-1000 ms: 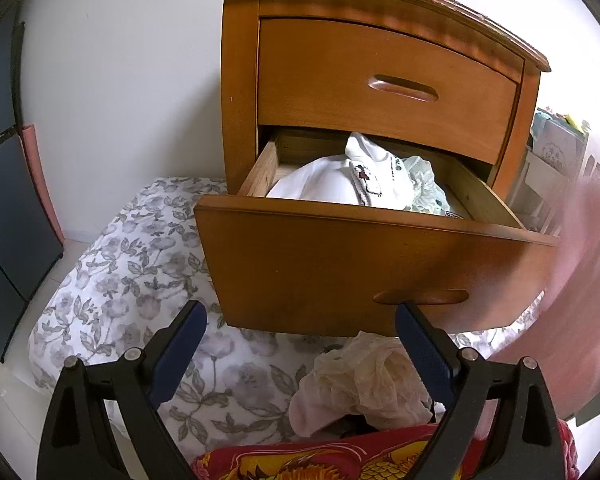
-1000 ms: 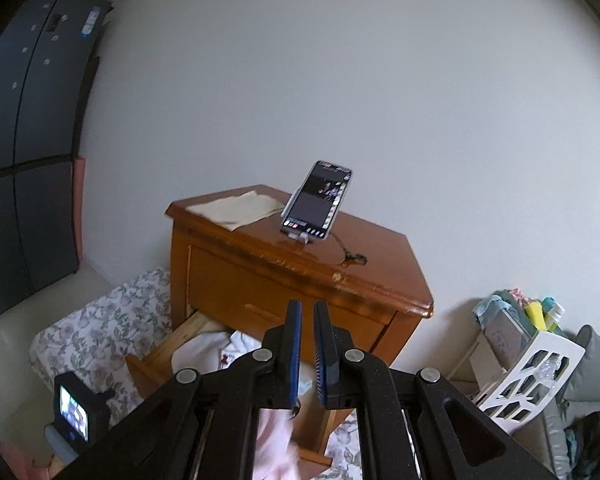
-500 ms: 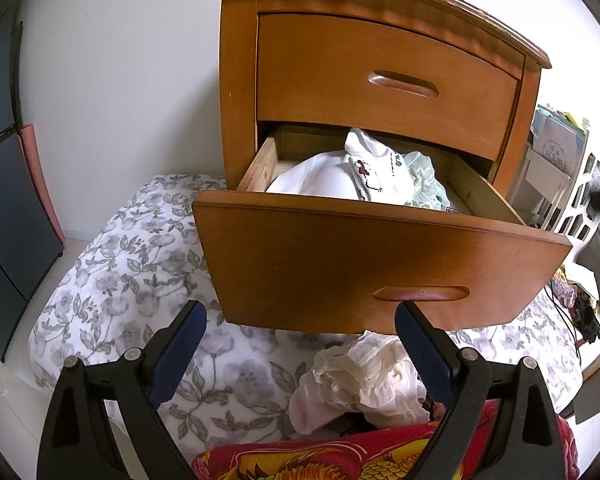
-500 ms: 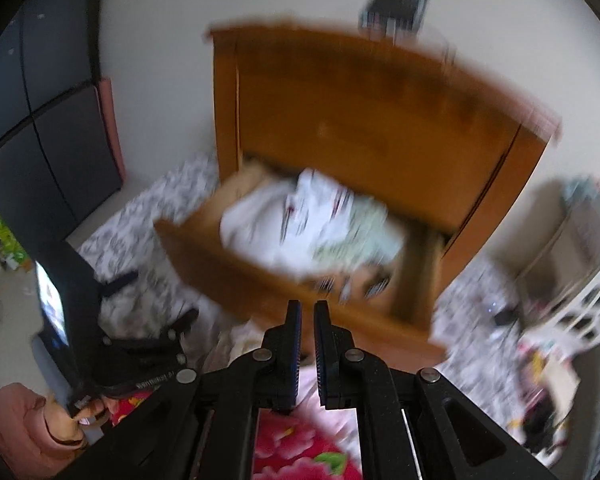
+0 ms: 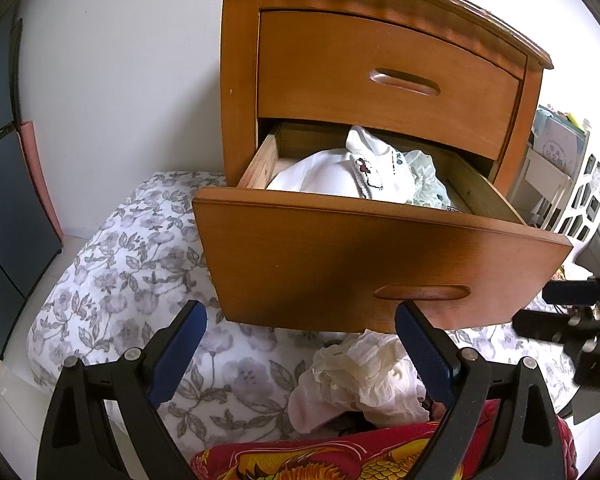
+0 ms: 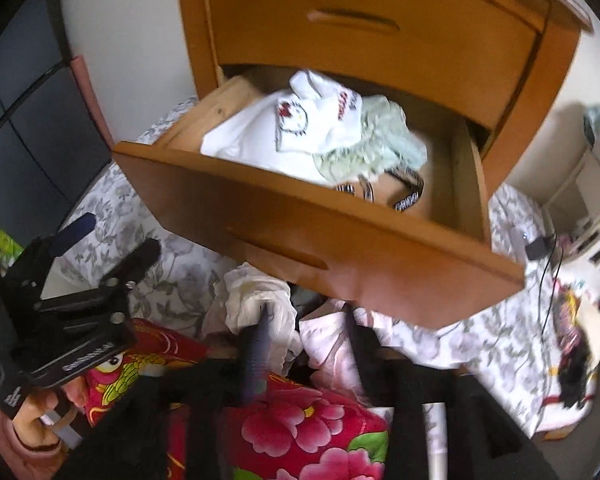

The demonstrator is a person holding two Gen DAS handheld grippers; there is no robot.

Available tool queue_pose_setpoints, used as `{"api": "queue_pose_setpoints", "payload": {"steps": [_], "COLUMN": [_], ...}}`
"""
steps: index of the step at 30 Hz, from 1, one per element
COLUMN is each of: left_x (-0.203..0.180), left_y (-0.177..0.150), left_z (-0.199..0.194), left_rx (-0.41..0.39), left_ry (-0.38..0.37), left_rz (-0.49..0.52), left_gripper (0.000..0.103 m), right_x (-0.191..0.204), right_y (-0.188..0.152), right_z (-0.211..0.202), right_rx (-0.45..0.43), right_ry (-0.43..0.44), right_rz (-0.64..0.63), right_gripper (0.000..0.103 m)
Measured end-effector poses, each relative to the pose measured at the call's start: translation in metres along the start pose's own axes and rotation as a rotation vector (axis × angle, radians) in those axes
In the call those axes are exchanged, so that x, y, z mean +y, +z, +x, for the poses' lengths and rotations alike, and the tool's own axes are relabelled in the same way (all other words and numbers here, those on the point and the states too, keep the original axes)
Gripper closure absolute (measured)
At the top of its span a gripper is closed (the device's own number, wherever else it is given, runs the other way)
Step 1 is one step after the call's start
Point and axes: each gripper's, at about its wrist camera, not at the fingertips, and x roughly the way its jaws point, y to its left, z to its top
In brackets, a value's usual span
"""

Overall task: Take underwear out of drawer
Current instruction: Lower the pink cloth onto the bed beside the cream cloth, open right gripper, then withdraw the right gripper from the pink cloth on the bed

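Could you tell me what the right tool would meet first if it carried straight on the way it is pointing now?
Most likely the pale pink garment heaped below the open drawer; the right tool points at it, though blur leaves depth unclear.

Both cameras look forward and downward along their own fingers. The left view sits low, close before the open drawer (image 5: 380, 264); the right view looks more steeply from above it. Both share the drawer and nightstand (image 6: 380, 40).

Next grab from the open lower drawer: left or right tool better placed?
Right, probably. The right tool has just been opening, with nothing clamped, over the pale garments already on the bed, with the open wooden drawer just above. The left tool hangs open below the drawer front.
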Motion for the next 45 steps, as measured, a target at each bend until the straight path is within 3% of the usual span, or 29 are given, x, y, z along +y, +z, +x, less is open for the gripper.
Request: {"api": "queue_pose_setpoints", "payload": {"steps": [2,8,14,18,25,33,45], "left_x": [0.000,-0.001,0.000,-0.002,-0.003,-0.004,0.004], "left_y": [0.000,-0.001,0.000,0.000,0.000,0.000,0.003], "left_z": [0.000,0.001,0.003,0.003,0.005,0.004,0.000], "left_rx": [0.002,0.005,0.014,0.015,0.023,0.016,0.004], "left_ry": [0.001,0.007,0.008,0.017,0.030,0.038,0.027], "left_rz": [-0.001,0.007,0.004,0.014,0.021,0.031,-0.011], "left_gripper": [0.008,0.008,0.008,0.008,0.008,0.008,0.008], "right_x": [-0.003,-0.018,-0.023,-0.023,-0.019,-0.014,-0.026], "right_y": [-0.005,-0.023,-0.038,-0.040,-0.038,-0.032,-0.038], "right_z": [0.006,0.020,0.023,0.022,0.031,0.028,0.026], "right_rx": [-0.007,-0.023,-0.076,-0.125,-0.110,-0.150,-0.197], "right_ry": [0.013,0.003,-0.061,-0.064,-0.078,-0.061,-0.070], "right_rz": [0.030,0.152,0.171,0.181,0.168,0.148,0.254], "right_gripper": [0.040,0.025,0.000,0.000,0.000,0.000,0.000]}}
